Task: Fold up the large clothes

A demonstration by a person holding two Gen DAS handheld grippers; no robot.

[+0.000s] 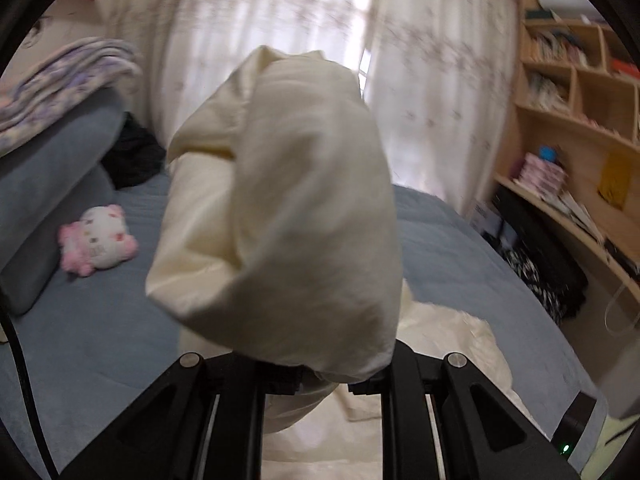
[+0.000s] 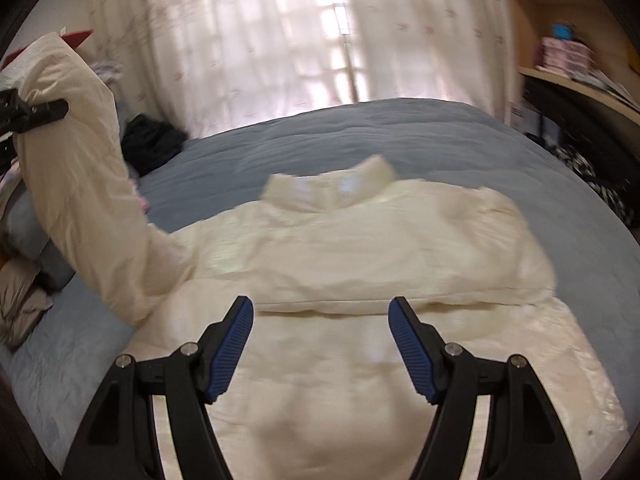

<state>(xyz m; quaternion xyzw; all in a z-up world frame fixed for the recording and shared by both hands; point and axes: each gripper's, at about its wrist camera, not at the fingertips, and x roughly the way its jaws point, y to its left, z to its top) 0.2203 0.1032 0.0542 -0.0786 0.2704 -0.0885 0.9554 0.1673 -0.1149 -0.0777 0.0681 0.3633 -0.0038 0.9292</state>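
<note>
A cream padded jacket (image 2: 360, 280) is spread across the blue bed (image 2: 400, 136) at mid frame; its sleeve (image 1: 280, 200) is lifted at the upper left, clamped in the closed left gripper (image 2: 40, 114). The right gripper (image 2: 320, 344) is held over the jacket, jaws apart and empty

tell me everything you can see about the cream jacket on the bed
The cream jacket is puffy, slightly shiny fabric with a stand-up collar. Its body lies flat on the blue bed cover, collar pointing toward the curtains. One sleeve is lifted off the bed, pinched in the left claw. The right claw hovers open above the body.
</note>
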